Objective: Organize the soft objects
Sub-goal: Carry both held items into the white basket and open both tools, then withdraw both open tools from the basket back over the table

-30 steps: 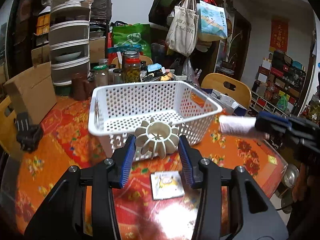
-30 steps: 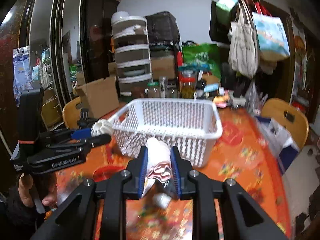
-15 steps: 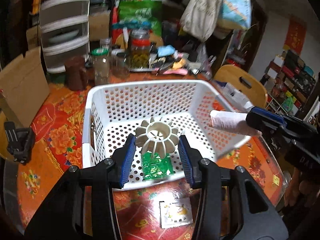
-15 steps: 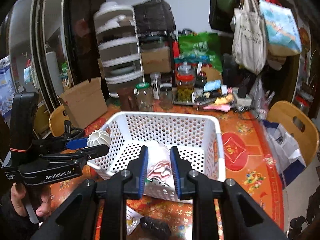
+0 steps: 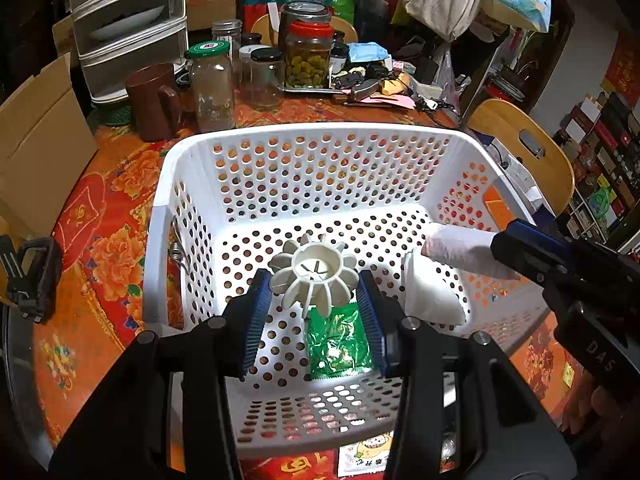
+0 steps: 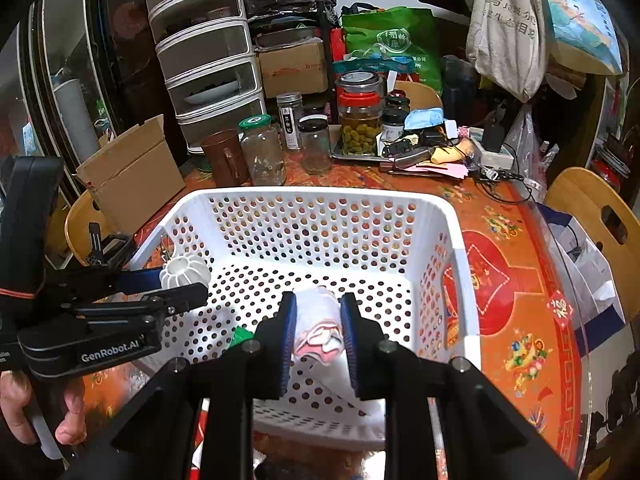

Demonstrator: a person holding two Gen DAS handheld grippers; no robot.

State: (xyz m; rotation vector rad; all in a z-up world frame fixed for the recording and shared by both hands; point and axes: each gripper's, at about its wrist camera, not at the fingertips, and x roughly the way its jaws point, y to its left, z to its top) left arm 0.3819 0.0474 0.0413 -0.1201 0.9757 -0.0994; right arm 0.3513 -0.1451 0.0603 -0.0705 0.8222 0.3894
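Both loads now hang over the basket (image 5: 160, 216), lower frame: left gripper (image 5: 316, 300) clamps the ribbed toy (image 5: 314, 276), right gripper (image 6: 318, 332) grasps the rolled cloth (image 6: 318, 320); release should follow.

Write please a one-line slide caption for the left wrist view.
Left gripper holds a cream ribbed plastic ring over the white perforated basket, above a green foil packet.

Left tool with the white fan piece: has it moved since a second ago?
Yes. The left tool has gone forward over the white basket; its white fan piece now hangs inside, above a green packet.
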